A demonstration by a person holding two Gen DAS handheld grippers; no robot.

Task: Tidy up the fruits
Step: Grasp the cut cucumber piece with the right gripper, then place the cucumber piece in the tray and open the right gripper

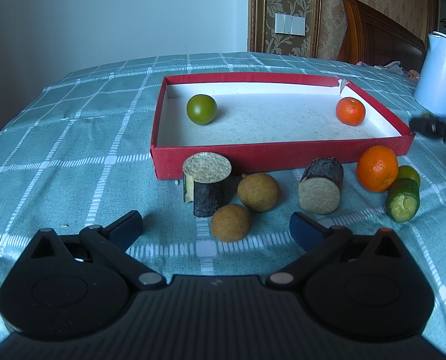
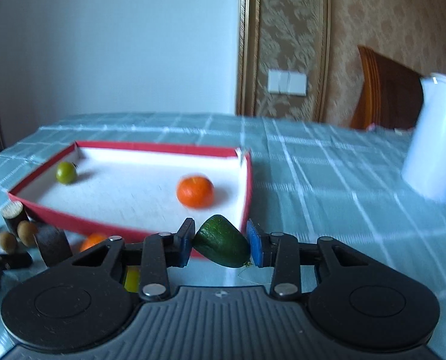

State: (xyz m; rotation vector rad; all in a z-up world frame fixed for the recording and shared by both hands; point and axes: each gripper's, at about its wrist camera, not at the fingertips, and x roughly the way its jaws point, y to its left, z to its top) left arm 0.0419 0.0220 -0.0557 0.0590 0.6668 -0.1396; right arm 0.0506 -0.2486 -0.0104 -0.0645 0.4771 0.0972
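A red tray (image 1: 277, 153) with a white floor holds a green fruit (image 1: 201, 109) and a small orange (image 1: 350, 111). In front of it lie two brown round fruits (image 1: 230, 223) (image 1: 258, 192), two dark cut stubs (image 1: 208, 184) (image 1: 321, 190), a bigger orange (image 1: 377, 172) and a cut green cucumber piece (image 1: 403, 200). My left gripper (image 1: 215, 228) is open and empty, low over the cloth around the nearest brown fruit. My right gripper (image 2: 219, 244) is shut on a dark green fruit piece (image 2: 223, 245), held above the tray's (image 2: 250, 180) near right corner.
A white kettle (image 1: 439, 75) stands at the right, behind the tray; it also shows in the right wrist view (image 2: 433, 141). The checked teal cloth (image 1: 72, 150) covers the table. A wooden headboard (image 1: 379, 36) and a wall are behind.
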